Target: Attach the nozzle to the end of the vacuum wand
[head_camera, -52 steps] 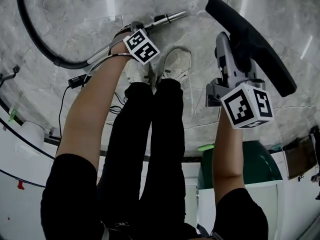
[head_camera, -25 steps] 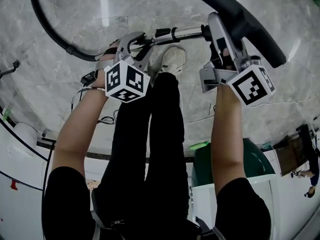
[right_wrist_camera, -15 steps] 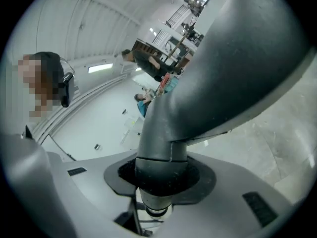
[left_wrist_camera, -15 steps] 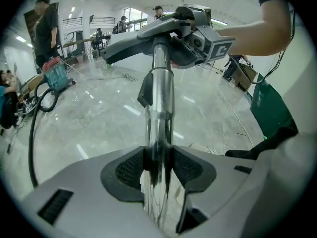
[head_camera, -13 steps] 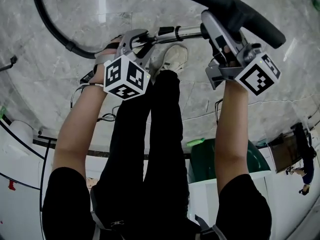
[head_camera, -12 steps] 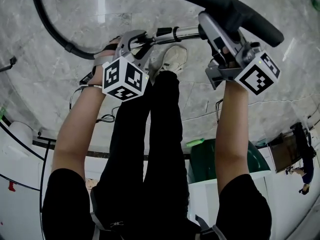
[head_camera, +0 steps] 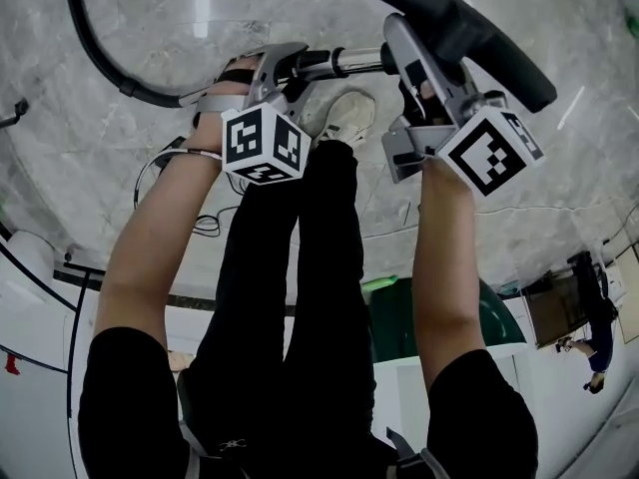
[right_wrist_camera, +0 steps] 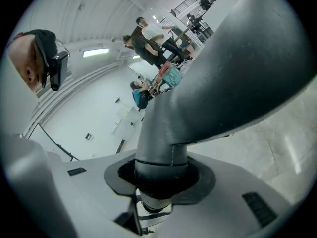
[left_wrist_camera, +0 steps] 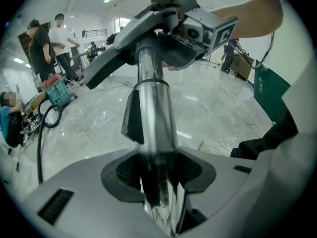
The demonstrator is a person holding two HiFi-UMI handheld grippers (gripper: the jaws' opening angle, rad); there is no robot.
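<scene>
In the head view my left gripper (head_camera: 280, 68) is shut on the chrome vacuum wand (head_camera: 354, 61), which runs to the right from its jaws. My right gripper (head_camera: 419, 78) is shut on the neck of the long black floor nozzle (head_camera: 449, 28). The neck sits at the wand's free end; the joint itself is hidden behind the right gripper. In the left gripper view the wand (left_wrist_camera: 153, 118) passes between the jaws of my left gripper (left_wrist_camera: 158, 182) up to the nozzle (left_wrist_camera: 114, 53). In the right gripper view the nozzle's neck (right_wrist_camera: 161, 152) fills the jaws of my right gripper (right_wrist_camera: 158, 187).
A black hose (head_camera: 100, 58) curves over the marble floor from the wand's handle. The person's legs and white shoes (head_camera: 349, 123) lie below the wand. A green bin (head_camera: 469, 327) stands lower right, thin cables (head_camera: 175, 168) at the left. People stand far off (left_wrist_camera: 54, 38).
Two seconds ago nozzle and wand were apart. Over the last second my right gripper has carried the nozzle left along the wand, and both hands have drifted slightly left in the view.
</scene>
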